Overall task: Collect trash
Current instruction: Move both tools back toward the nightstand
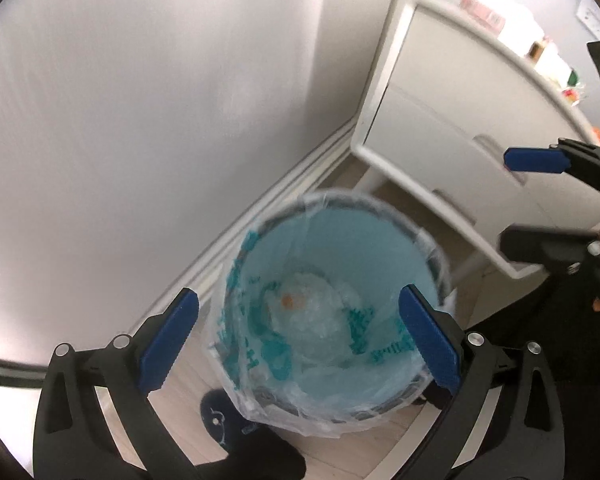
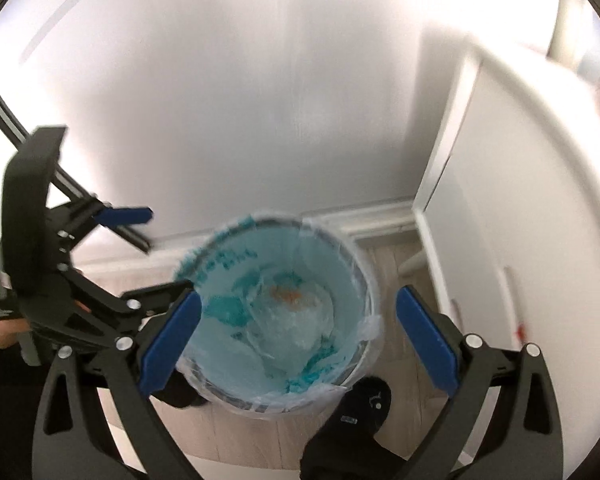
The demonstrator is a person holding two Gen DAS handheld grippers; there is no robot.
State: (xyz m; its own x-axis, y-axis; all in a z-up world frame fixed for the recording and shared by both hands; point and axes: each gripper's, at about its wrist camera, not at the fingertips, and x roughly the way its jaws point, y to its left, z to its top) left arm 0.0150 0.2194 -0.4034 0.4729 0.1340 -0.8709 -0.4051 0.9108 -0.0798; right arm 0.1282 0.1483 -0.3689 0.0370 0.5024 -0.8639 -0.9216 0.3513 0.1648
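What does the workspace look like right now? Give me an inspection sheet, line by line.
Surface: light wood-look floor, bare where visible.
Job's things: trash bin lined with a clear bag printed in teal; crumpled clear plastic trash with an orange spot lies at the bottom.
Clutter: dark slippers beside the bin's base.
Grippers: left gripper open and empty above the bin; right gripper open and empty above the bin.
Cables: nothing seen.
Surroundings: white wall with baseboard; white cabinet beside the bin, small blurred items on top.
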